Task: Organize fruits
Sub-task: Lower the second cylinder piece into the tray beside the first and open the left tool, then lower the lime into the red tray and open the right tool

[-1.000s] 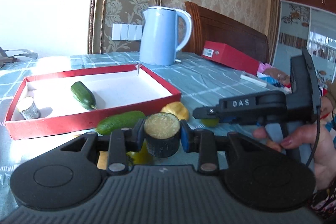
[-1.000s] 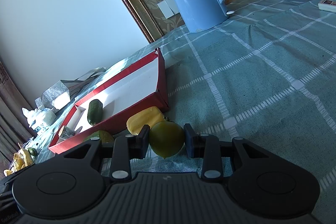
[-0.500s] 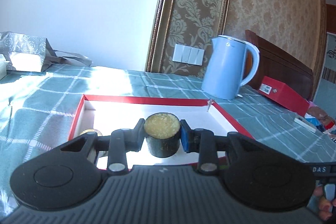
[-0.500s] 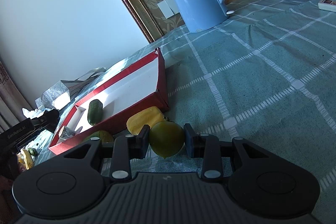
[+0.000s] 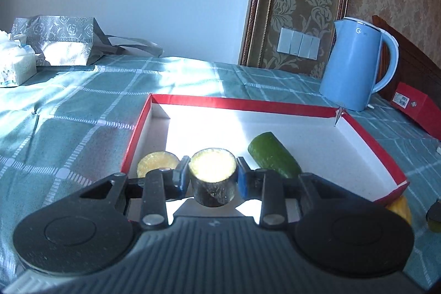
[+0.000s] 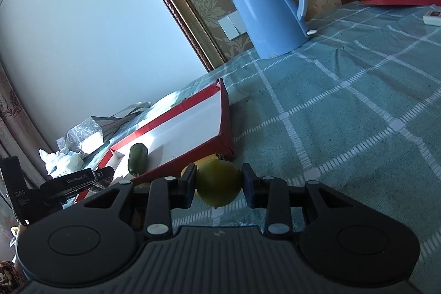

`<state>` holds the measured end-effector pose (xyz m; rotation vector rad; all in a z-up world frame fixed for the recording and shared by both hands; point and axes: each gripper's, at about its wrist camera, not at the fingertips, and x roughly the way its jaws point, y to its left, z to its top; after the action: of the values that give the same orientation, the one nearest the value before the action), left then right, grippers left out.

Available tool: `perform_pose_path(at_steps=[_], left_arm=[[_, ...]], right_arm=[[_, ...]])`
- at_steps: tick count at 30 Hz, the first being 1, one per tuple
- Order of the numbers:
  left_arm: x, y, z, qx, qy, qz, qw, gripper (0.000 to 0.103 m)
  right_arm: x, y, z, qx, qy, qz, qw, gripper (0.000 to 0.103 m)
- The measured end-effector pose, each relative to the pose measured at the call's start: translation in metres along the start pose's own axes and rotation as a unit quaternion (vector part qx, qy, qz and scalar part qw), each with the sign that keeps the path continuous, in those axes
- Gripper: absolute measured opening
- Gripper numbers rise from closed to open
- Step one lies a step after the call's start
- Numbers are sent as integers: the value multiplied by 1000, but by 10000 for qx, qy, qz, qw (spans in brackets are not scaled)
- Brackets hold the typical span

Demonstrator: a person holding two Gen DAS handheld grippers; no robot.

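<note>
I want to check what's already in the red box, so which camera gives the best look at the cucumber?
The left wrist view: the cucumber lies close and sunlit on the red box's white floor, partly behind the gripper. The right wrist view shows it small, distant and shaded.

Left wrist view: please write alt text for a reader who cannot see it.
The left gripper holds a short dark stump of vegetable, pale cut face up, over the near edge of a red box. In the box lie a cucumber and a second stump; a blue kettle stands behind.
</note>
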<state>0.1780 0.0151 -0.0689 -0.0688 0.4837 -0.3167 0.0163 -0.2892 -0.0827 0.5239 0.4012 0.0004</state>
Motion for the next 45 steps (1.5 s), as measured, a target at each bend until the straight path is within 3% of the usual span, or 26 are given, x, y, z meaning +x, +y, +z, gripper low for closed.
perform_pose_path(at_steps=[10,16,20,27,38,45], left_arm=[[0,3,0,-106,16,-86,9999,33],[-15,1,-3,-152,-283,-331,9989,76],[-32,-9,-6,79,-774,-103,9969,98],[-41,1,-7,-172,-946,195,9952,103],[-51,5,-13,-281,-970,80,9949,103],[-44,9,-12,-402,-695,45,9968,103]], right_arm=[[17,31,17,-541,-109,16,9985,33],[31,52,29,-994,-266,7,9947,33],[49,65,37,-1297,-239,-78,9912,33],[84,74,43,-1697,29,-296,9850,34],[141,77,46,-2118,831,-786,9706,34],[160,81,45,-2279,1003,-910,9642,34]])
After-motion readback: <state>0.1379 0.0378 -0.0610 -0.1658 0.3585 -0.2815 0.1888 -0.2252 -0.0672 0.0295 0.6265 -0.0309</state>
